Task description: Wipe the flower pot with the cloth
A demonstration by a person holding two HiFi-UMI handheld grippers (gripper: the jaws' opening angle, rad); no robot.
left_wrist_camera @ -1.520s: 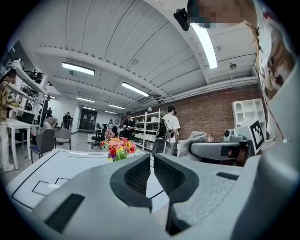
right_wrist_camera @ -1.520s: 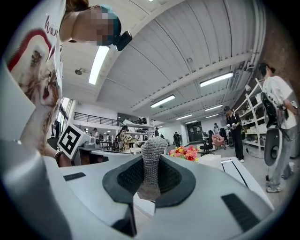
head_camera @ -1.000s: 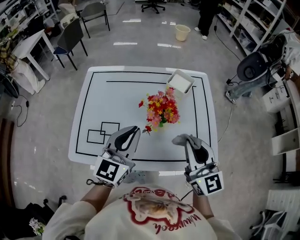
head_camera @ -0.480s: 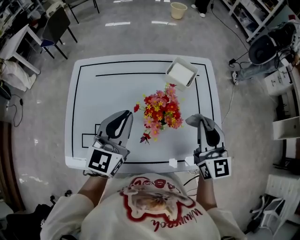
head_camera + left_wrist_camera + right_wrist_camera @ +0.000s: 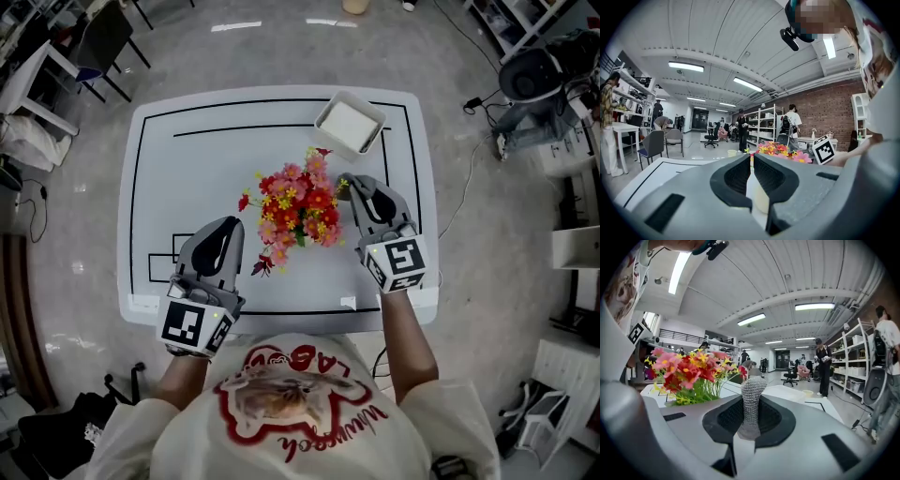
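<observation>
We count one flower bunch (image 5: pixel 295 206) on one table (image 5: pixel 187 169), one white tray (image 5: pixel 350 124) beyond it, one grey cloth (image 5: pixel 752 394) beside it, and two grippers flanking it: left gripper (image 5: pixel 223 225), right gripper (image 5: pixel 356 185).

The bunch of red, pink and yellow artificial flowers (image 5: pixel 295 211) fills mid-frame — my right gripper (image 5: pixel 358 187), clamping a grey knitted cloth (image 5: pixel 752 394), sits just beside its right edge. A square white pot (image 5: pixel 349 125) blocks the upper right; the white table (image 5: pixel 187 159) lies open at upper left.

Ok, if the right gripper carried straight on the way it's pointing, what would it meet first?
Probably the white tray. The flowers lie left of the line from the right gripper, though the cloth it holds hides the exact path.
</observation>
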